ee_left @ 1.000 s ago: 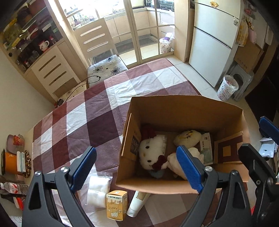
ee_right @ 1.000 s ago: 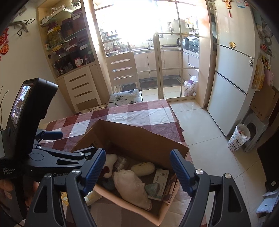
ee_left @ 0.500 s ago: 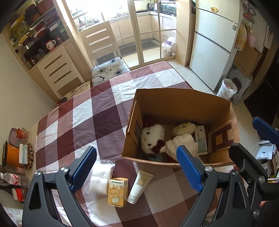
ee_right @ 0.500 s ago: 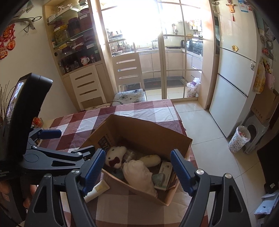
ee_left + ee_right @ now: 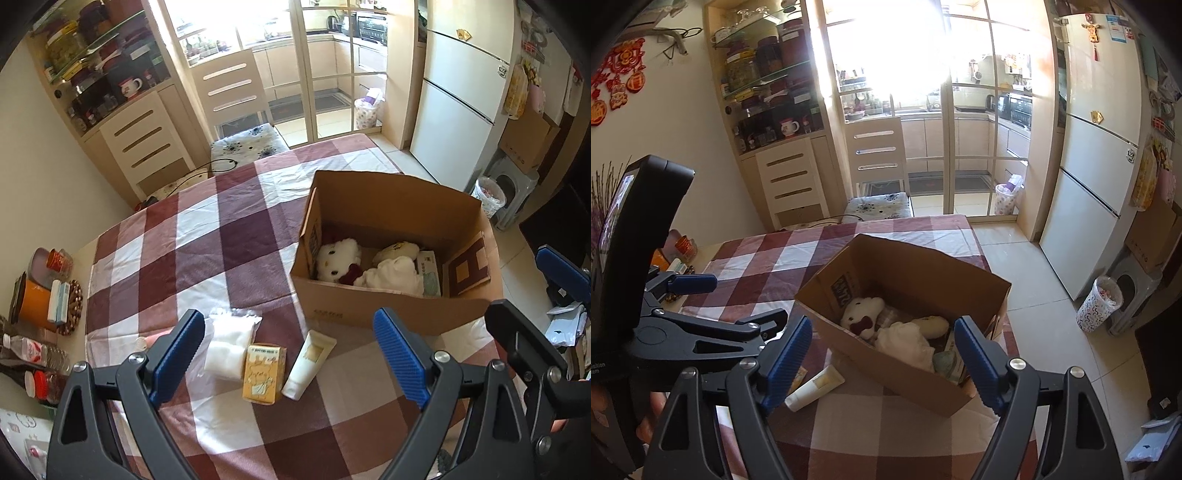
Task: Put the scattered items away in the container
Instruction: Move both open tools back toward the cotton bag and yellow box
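An open cardboard box (image 5: 391, 199) (image 5: 912, 380) stands on the checked tablecloth and holds a white cat plush (image 5: 338, 258) (image 5: 862, 315), other soft toys and a small packet. On the cloth in front of it lie a clear bag of white pads (image 5: 229, 339), a small yellow carton (image 5: 263, 373) and a white tube (image 5: 310, 363) (image 5: 816, 387). My left gripper (image 5: 288, 350) is open and empty above these three items. My right gripper (image 5: 882, 365) is open and empty, held above the box's near edge.
Jars, bottles and an orange tin (image 5: 31, 306) crowd the table's left edge. A white chair (image 5: 236, 99) stands at the far end. The table's right edge drops to tiled floor with a patterned bin (image 5: 1099, 308) and a fridge (image 5: 1089, 192).
Both grippers have pulled back and up from the box. The bag, carton and tube have come fully into the left wrist view. Both stay open and empty.
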